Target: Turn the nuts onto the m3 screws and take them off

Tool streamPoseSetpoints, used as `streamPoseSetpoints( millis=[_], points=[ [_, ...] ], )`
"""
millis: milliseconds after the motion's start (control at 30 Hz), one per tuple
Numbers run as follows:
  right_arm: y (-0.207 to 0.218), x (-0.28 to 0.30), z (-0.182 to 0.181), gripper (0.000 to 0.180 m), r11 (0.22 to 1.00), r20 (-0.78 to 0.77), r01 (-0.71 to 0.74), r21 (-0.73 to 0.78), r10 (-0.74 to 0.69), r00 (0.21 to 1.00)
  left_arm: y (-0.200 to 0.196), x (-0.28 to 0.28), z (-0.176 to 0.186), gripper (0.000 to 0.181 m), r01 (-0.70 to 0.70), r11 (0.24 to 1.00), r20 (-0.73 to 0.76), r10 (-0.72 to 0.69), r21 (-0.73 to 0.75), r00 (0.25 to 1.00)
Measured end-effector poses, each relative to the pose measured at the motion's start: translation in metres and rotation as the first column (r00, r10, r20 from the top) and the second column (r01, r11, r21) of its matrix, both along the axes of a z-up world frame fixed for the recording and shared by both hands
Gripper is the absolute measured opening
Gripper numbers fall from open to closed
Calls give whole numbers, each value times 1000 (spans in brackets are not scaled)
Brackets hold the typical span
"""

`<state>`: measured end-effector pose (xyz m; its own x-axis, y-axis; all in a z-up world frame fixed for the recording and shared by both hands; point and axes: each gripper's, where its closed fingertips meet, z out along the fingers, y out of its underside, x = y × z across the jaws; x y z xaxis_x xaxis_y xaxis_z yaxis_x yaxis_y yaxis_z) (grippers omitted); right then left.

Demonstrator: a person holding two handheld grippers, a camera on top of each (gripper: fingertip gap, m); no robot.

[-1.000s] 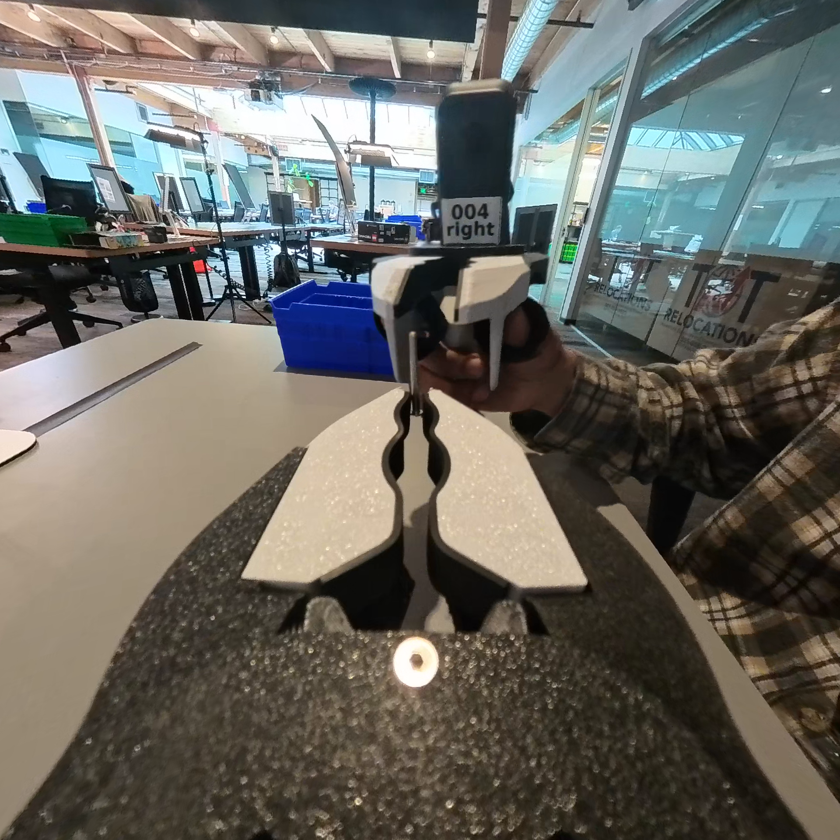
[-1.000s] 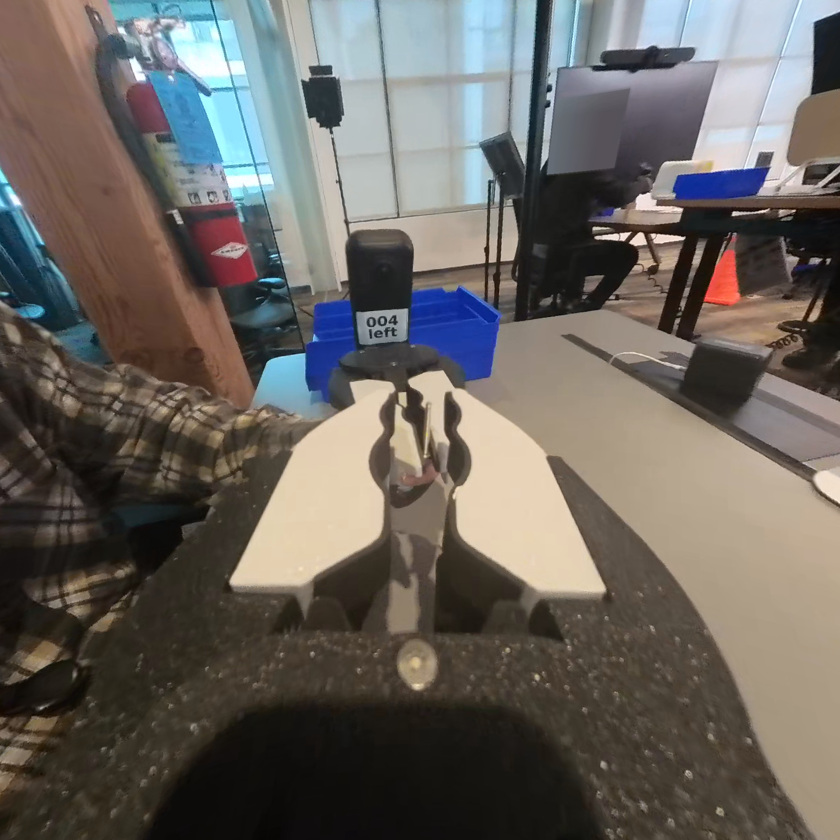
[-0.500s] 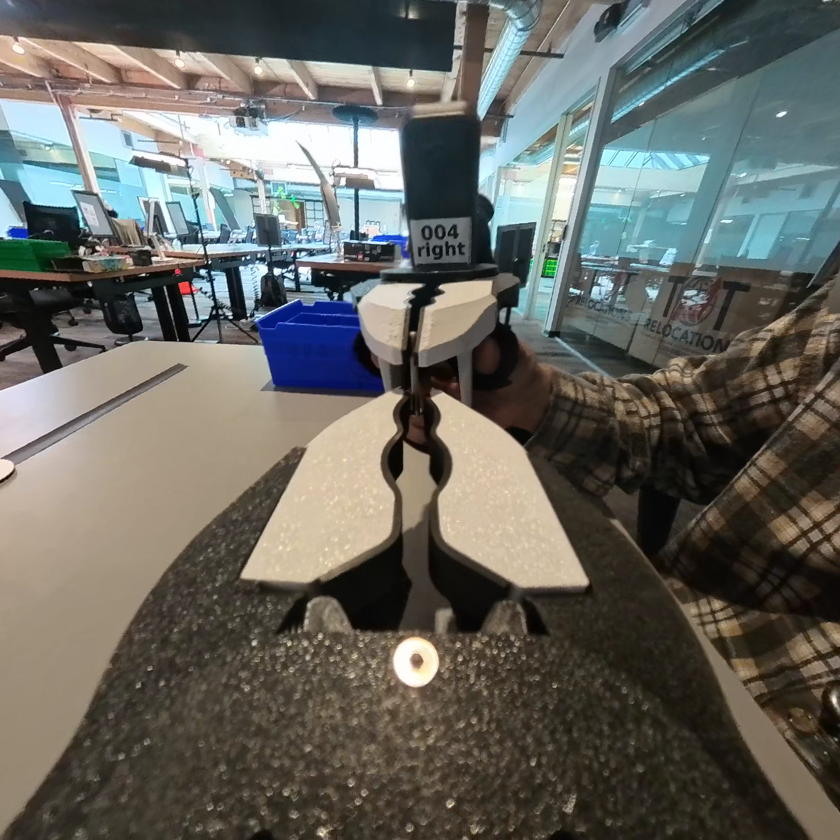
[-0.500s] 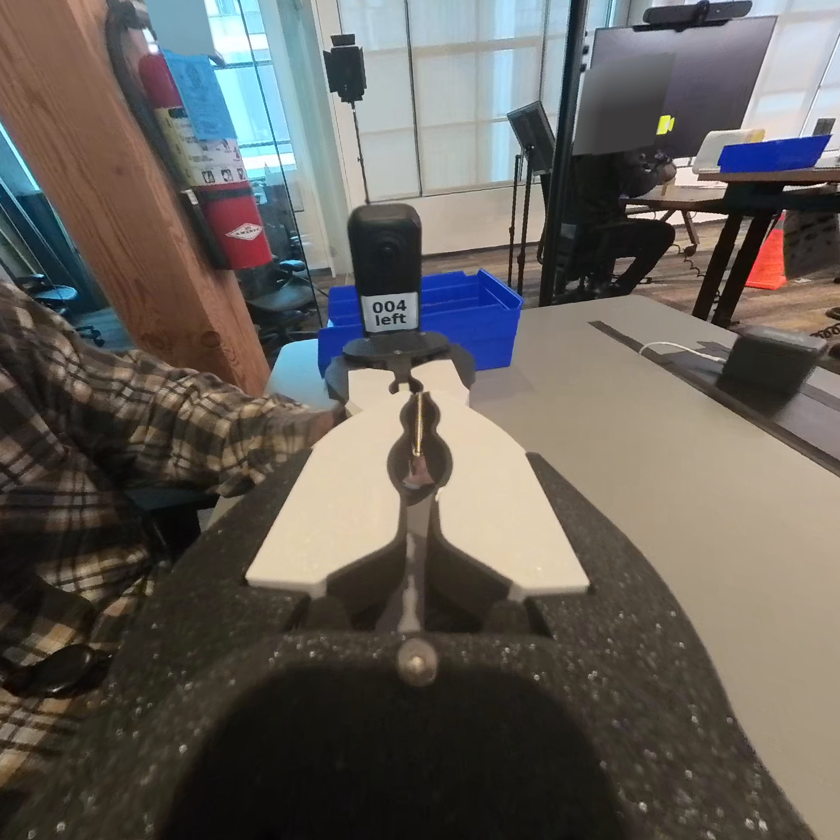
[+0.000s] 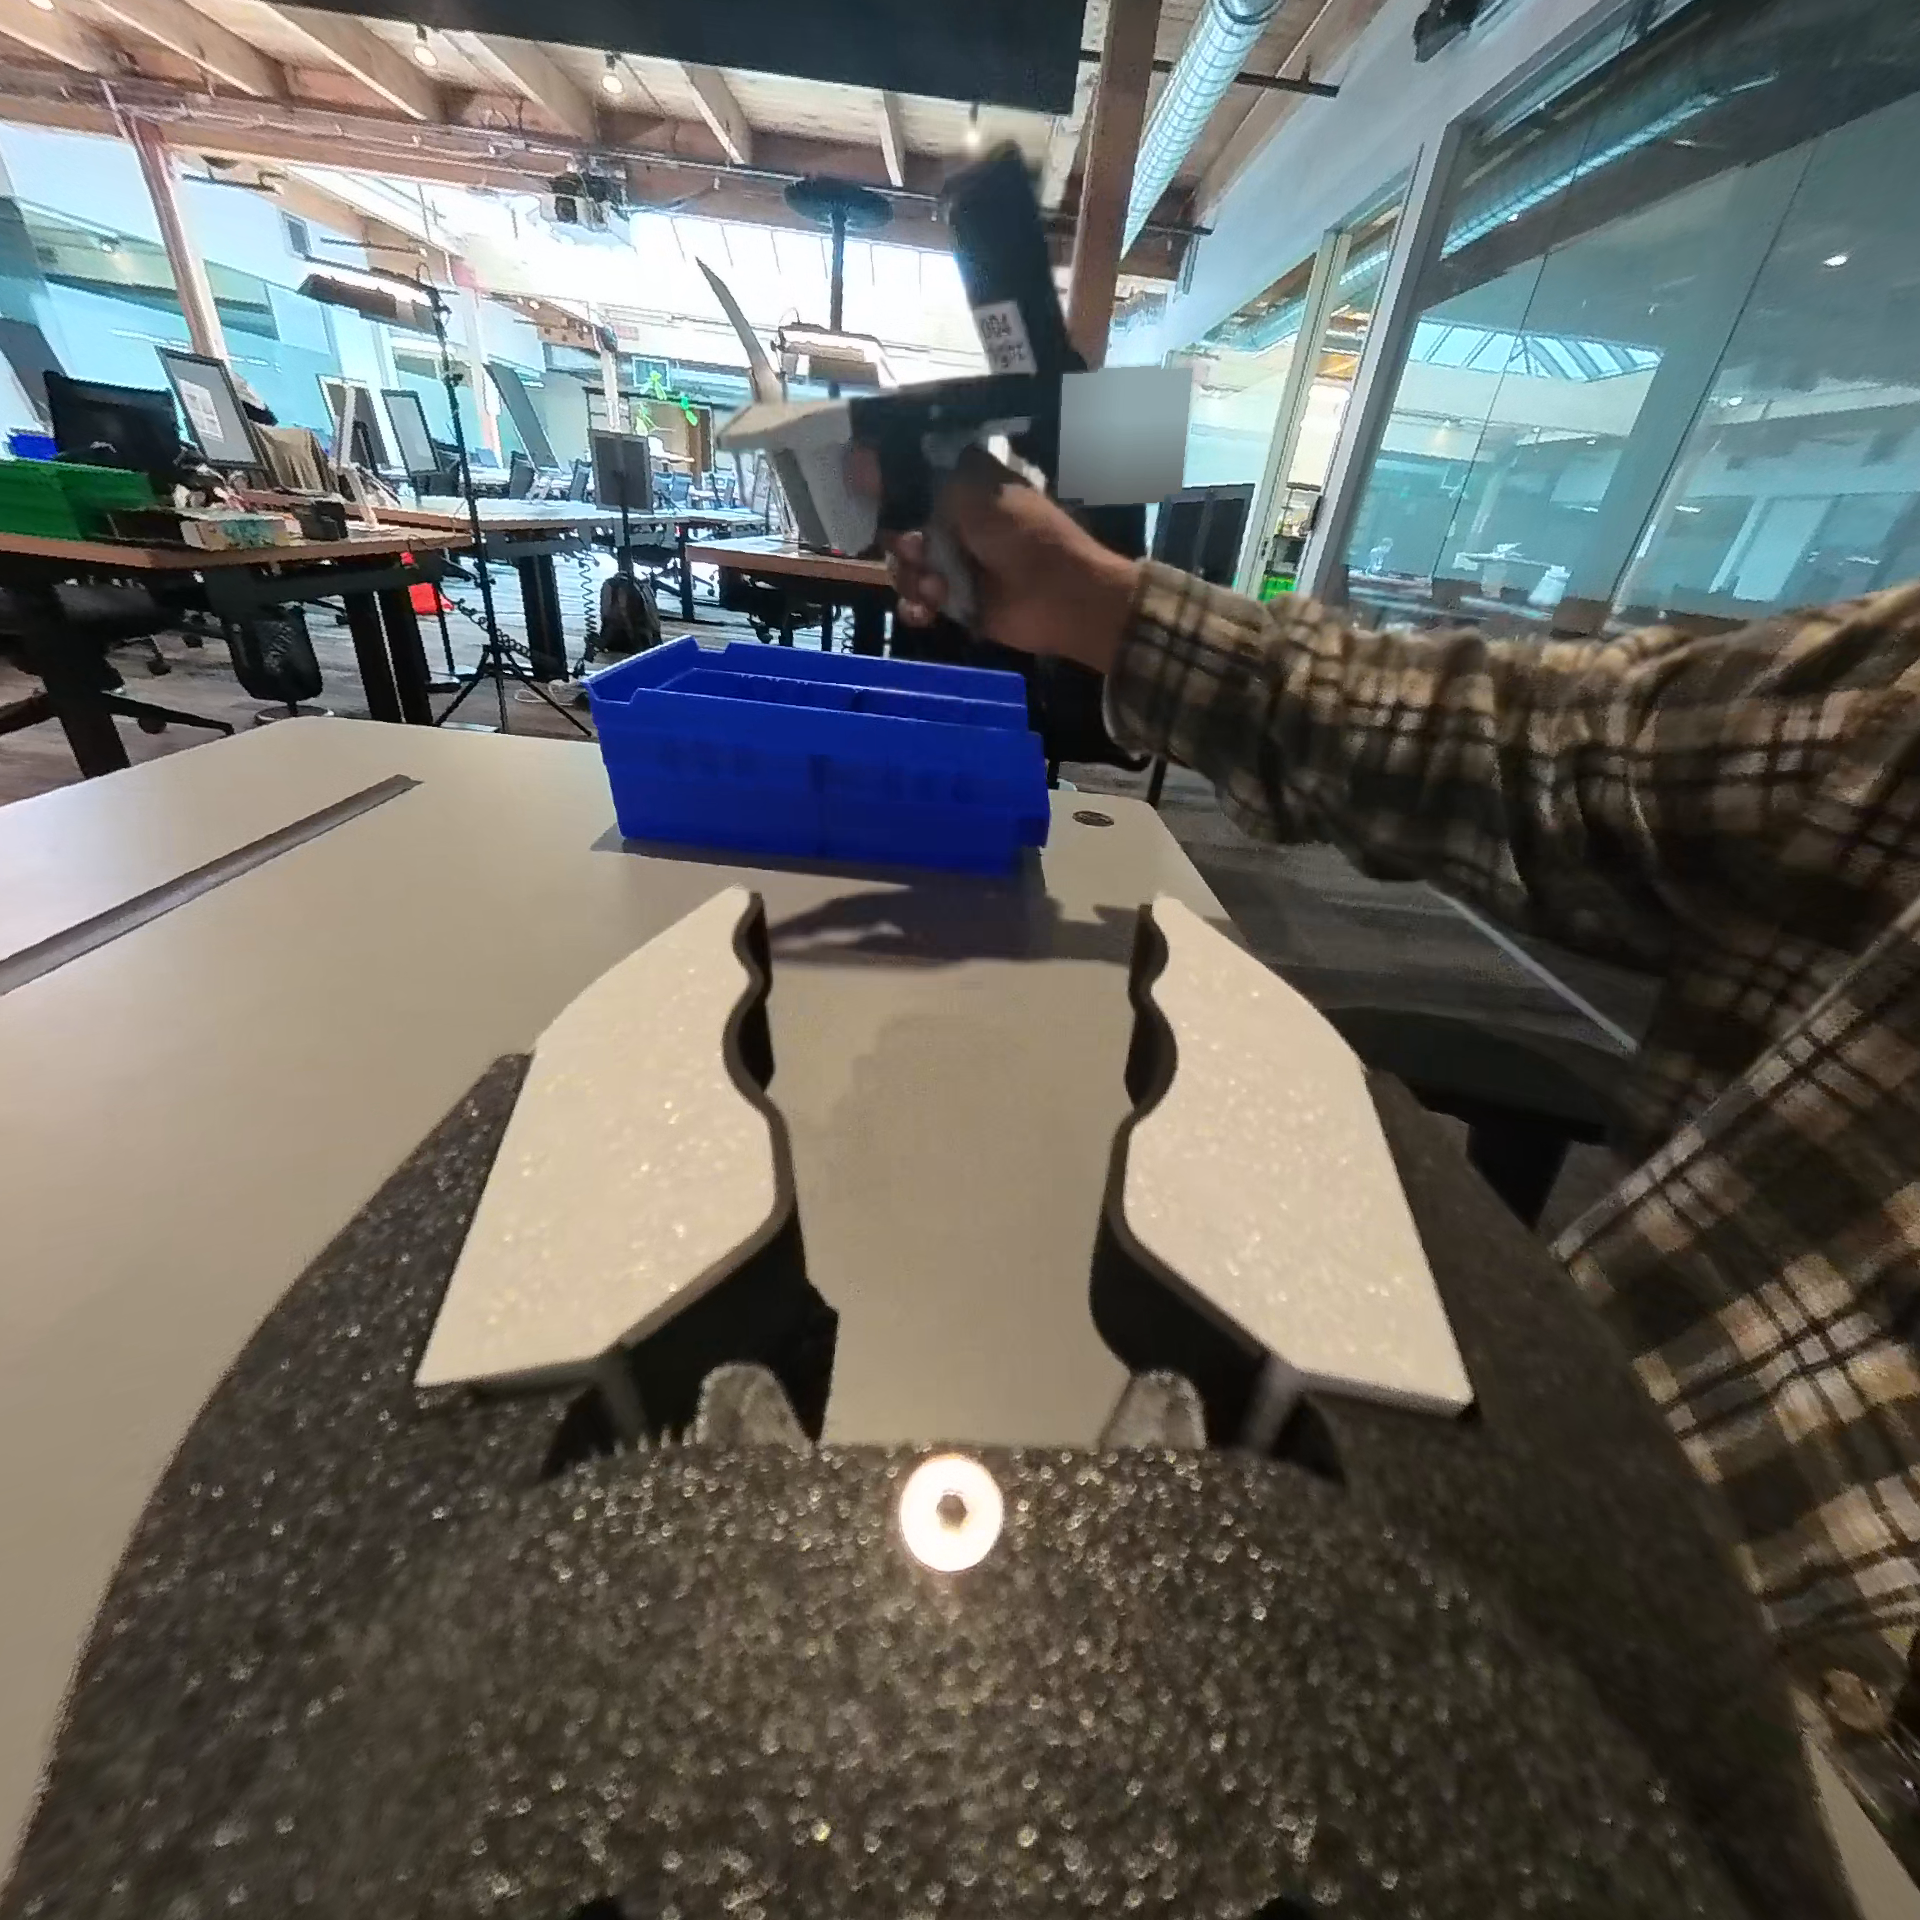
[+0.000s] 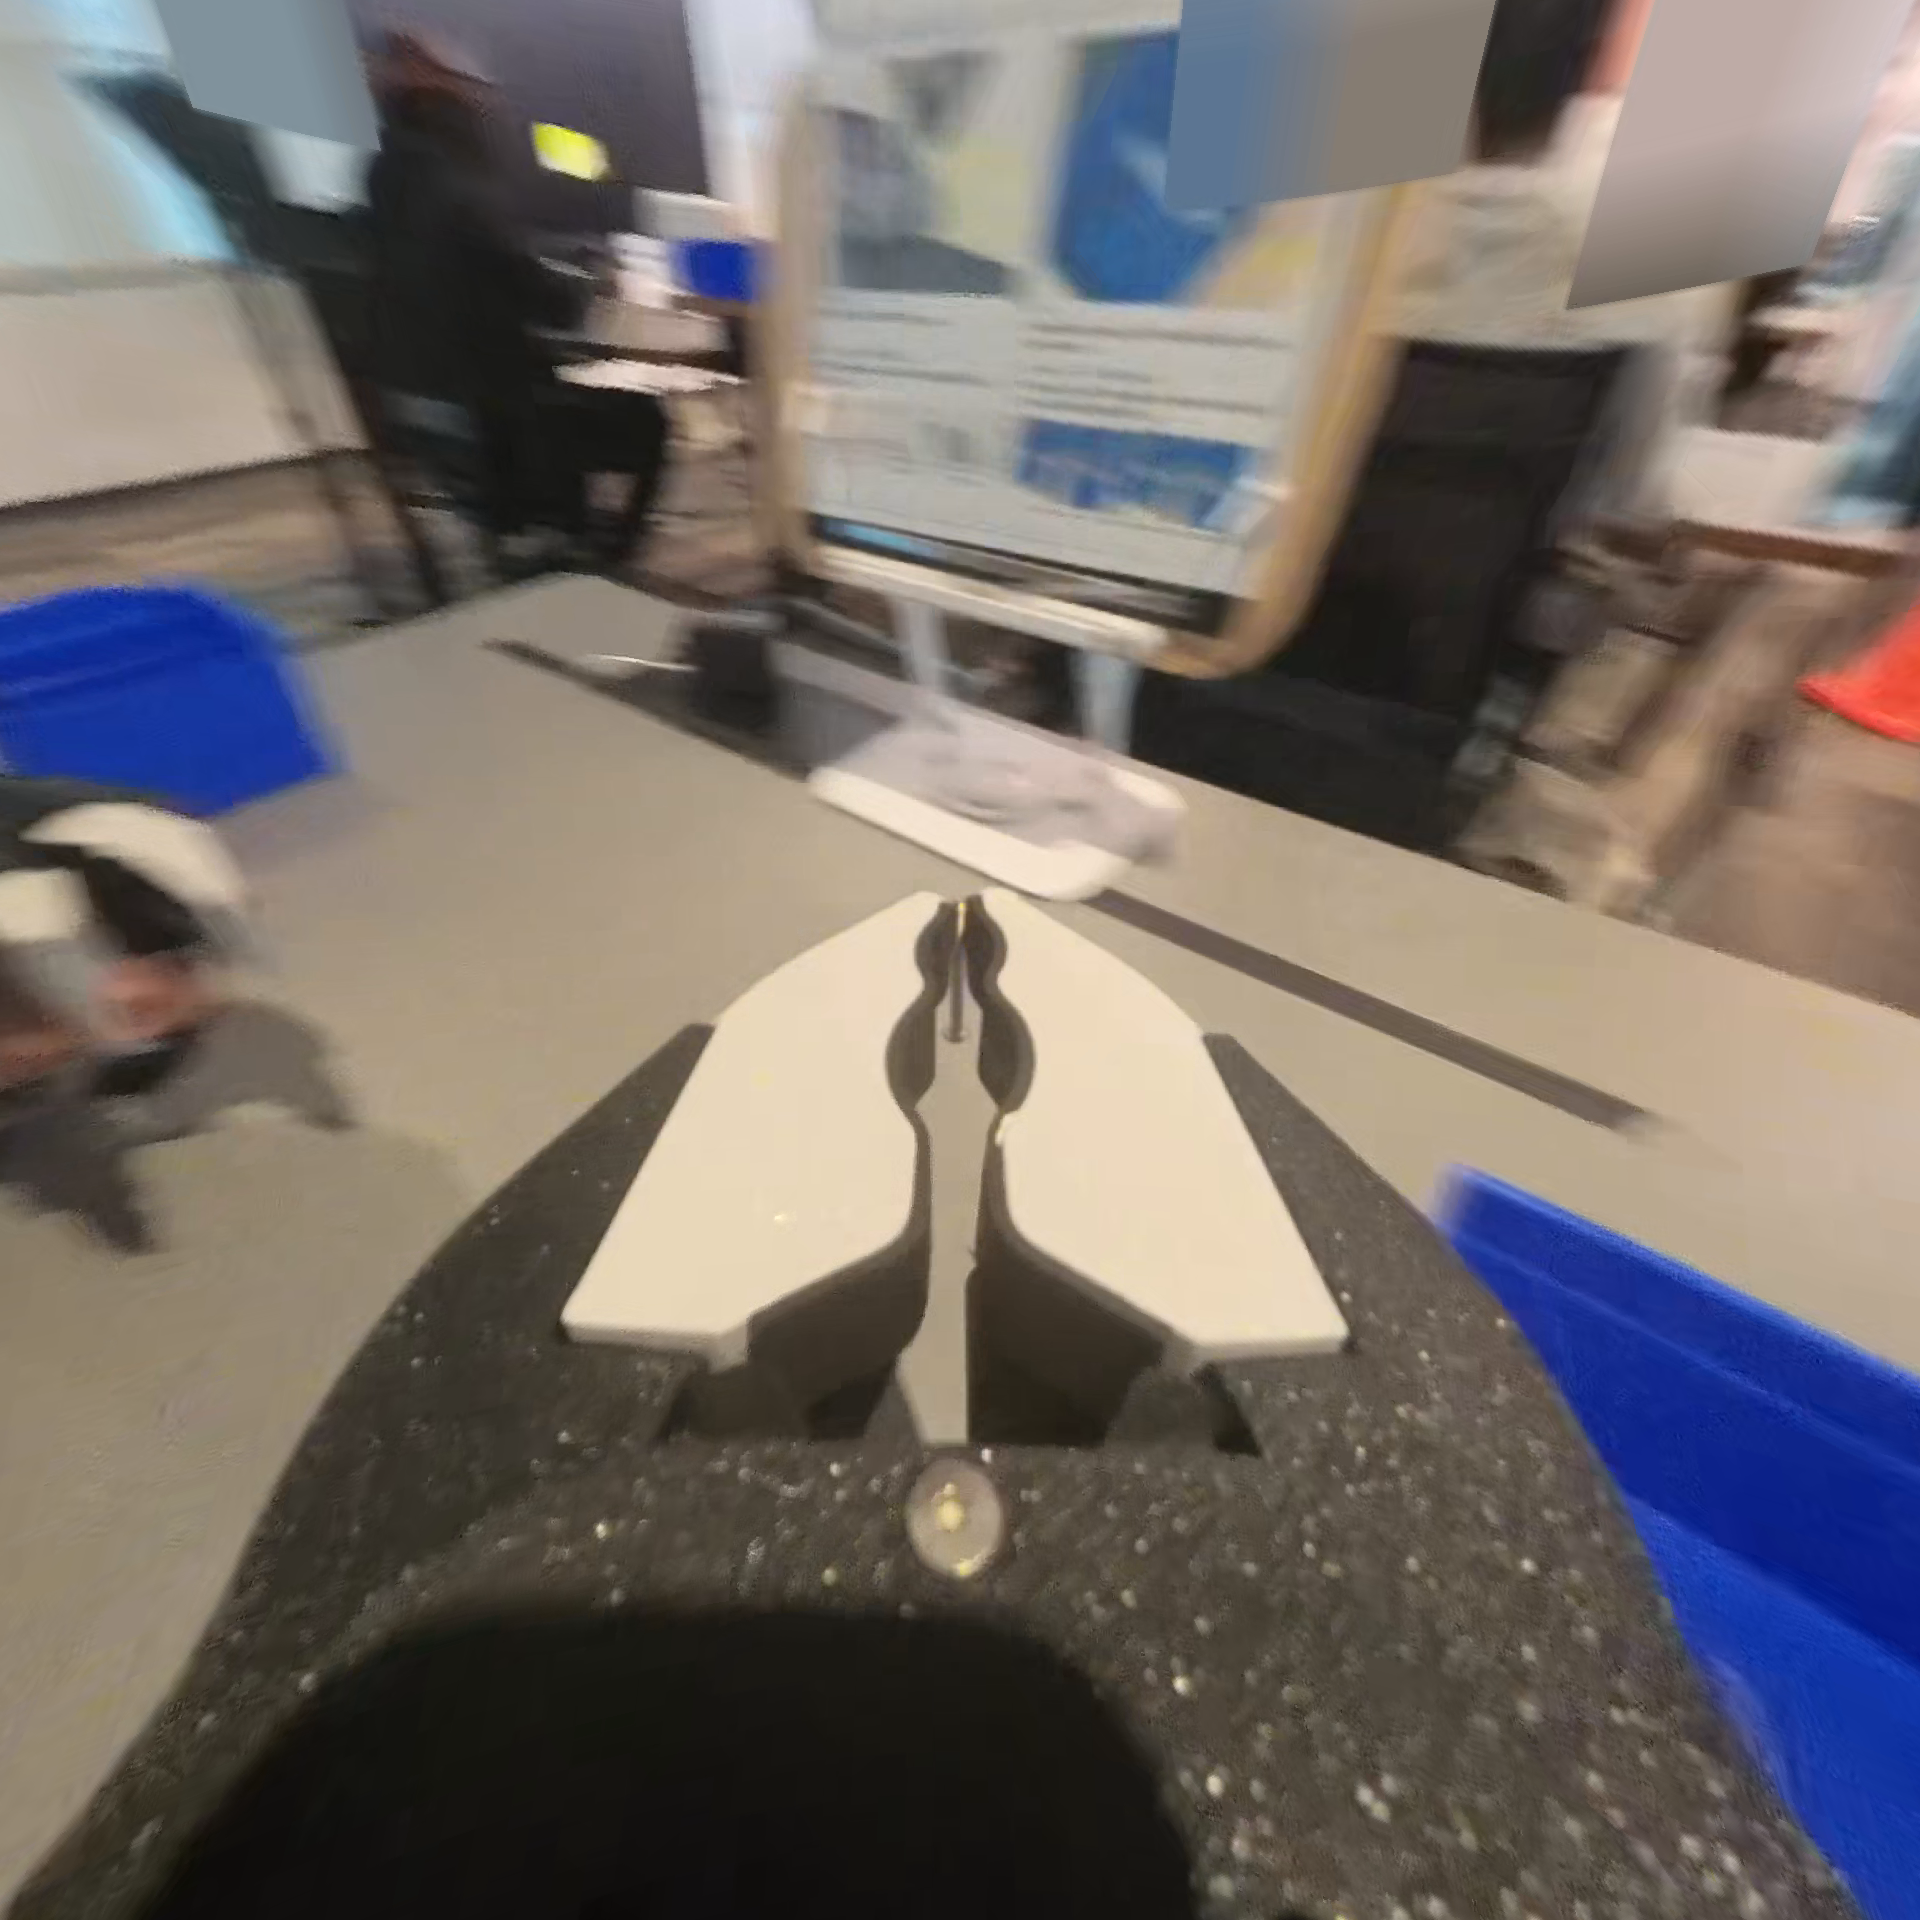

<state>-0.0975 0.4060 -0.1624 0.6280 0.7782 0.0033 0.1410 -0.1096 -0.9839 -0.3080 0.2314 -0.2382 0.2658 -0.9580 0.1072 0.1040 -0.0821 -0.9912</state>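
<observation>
In the left wrist view my left gripper [image 5: 951, 914] is open and empty, with its fingers wide apart over the grey table [image 5: 312, 997]. In the right wrist view my right gripper [image 6: 961, 904] is shut on a thin dark M3 screw [image 6: 953, 982], which lies along the gap between the fingers. This view is blurred by motion. The right gripper also shows in the left wrist view [image 5: 800, 457], held by a hand high above a blue bin [image 5: 821, 769]. The left gripper shows blurred at the left edge of the right wrist view [image 6: 104, 935]. I see no nut.
A plaid sleeve [image 5: 1507, 790] reaches in from the right. In the right wrist view a blue bin wall [image 6: 1714, 1455] is close at the lower right and another blue shape [image 6: 156, 696] at the left. A white flat object [image 6: 997, 821] lies beyond, next to a dark groove [image 6: 1351, 1018]. Across from one pair of fingers to the other is roughly 30 centimetres.
My left gripper has opened and let go of the screw. The right gripper has pulled up and away with the screw and turned to face across the table.
</observation>
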Motion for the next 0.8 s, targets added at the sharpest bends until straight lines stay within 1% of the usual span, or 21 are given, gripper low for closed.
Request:
streamPoseSetpoints(
  millis=[100,167,233,300,367,533,700,800],
  points=[
    [50,96,-23,2,961,87,271,-44,-267,960,1,1,-3,61,-1,1000,-14,1,0,1000],
    [70,139,-47,2,922,96,366,-129,-356,930,1,2,-6,59,0,1000,-27,0,3,1000],
    [81,167,-72,2,880,98,426,-211,-415,905,0,2,-7,58,5,1000,-36,-5,2,999],
    [88,183,-95,2,844,140,466,-264,-445,885,1,2,-10,56,7,1000,-46,-7,1,999],
    [91,191,-112,2,820,192,497,-285,-459,867,2,2,-12,53,11,1000,-50,-12,-7,999],
    [94,196,-133,2,794,221,514,-326,-464,858,2,2,-14,51,19,1000,-53,-20,-16,998],
    [91,198,-136,9,793,214,517,-323,-471,856,0,2,-13,51,25,1000,-51,-26,-15,998],
    [88,197,-121,13,807,176,503,-310,-471,864,-1,2,-11,51,27,1000,-48,-27,-13,998]
  ],
)
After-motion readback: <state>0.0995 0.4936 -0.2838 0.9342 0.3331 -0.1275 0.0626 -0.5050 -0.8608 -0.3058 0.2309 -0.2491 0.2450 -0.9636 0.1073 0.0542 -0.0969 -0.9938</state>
